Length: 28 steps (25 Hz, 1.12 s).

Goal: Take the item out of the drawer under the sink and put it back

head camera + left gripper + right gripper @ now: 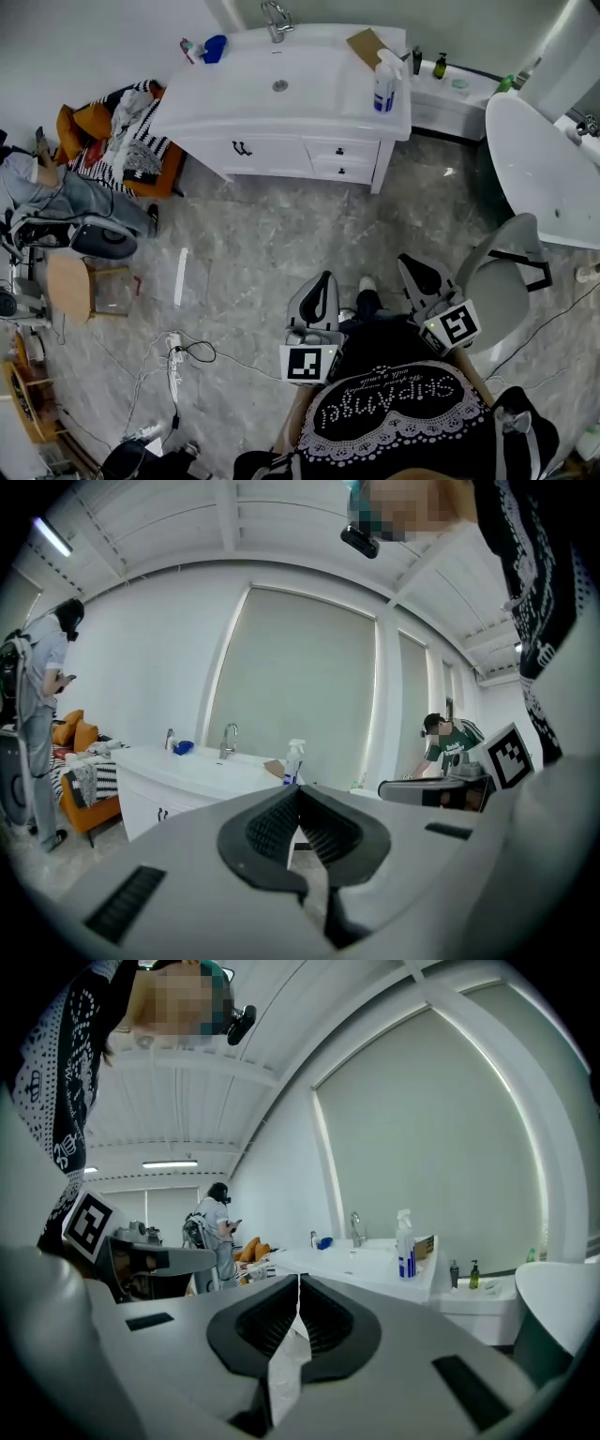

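Observation:
The white sink cabinet stands at the far side of the marble floor. Its two small knobbed drawers and its door with dark handles are all closed. No item from the drawer is in sight. A spray bottle and a piece of cardboard rest on the countertop. My left gripper and right gripper are held close to my body, well short of the cabinet. Both point toward it. The left gripper and the right gripper have their tips together, with nothing between them.
A white tub and a grey chair crowd the right side. A low ledge with bottles adjoins the cabinet. At the left are a person in grey, an orange seat with clothes and floor cables.

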Motion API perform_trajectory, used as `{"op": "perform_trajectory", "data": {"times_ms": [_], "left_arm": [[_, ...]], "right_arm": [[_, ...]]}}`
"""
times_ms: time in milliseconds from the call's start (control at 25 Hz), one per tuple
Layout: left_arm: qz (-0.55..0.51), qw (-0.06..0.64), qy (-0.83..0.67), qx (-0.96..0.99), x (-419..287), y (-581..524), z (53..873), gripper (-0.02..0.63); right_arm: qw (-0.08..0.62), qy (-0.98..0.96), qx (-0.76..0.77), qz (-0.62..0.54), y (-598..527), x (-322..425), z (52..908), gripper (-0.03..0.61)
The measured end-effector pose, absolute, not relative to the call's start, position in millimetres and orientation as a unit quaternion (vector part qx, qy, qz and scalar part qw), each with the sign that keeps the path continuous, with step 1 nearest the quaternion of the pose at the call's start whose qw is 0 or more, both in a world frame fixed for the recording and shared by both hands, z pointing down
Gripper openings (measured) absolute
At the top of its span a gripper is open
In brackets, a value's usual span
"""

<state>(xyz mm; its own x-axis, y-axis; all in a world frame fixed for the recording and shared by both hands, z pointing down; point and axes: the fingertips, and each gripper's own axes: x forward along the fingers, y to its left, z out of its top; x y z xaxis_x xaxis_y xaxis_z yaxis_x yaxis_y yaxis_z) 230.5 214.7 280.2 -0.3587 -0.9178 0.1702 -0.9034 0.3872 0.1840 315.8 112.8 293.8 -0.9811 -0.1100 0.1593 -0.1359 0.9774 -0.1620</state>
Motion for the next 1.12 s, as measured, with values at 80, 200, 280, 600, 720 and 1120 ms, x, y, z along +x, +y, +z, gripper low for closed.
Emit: {"op": "perform_trajectory", "data": {"times_ms": [80, 200, 280, 600, 720, 1120], "left_arm": [[-0.032, 0.122, -0.824, 0.553, 228, 202, 279, 0.003], [-0.033, 0.121, -0.822, 0.556, 228, 188, 280, 0.003], [-0.032, 0.118, -0.819, 0.560, 229, 180, 281, 0.003], [-0.027, 0.113, -0.818, 0.563, 224, 169, 277, 0.003], [-0.026, 0.115, -0.818, 0.563, 219, 169, 277, 0.003], [-0.023, 0.115, -0.810, 0.574, 171, 172, 271, 0.003]], "right_arm": [[0.075, -0.991, 0.064, 0.085, 101, 314, 294, 0.020], [0.072, -0.992, 0.066, 0.082, 86, 314, 293, 0.020], [0.067, -0.992, 0.069, 0.083, 78, 315, 292, 0.020], [0.057, -0.992, 0.082, 0.079, 63, 314, 287, 0.020], [0.058, -0.992, 0.080, 0.080, 63, 308, 287, 0.020], [0.063, -0.989, 0.103, 0.080, 68, 269, 287, 0.020]]}}
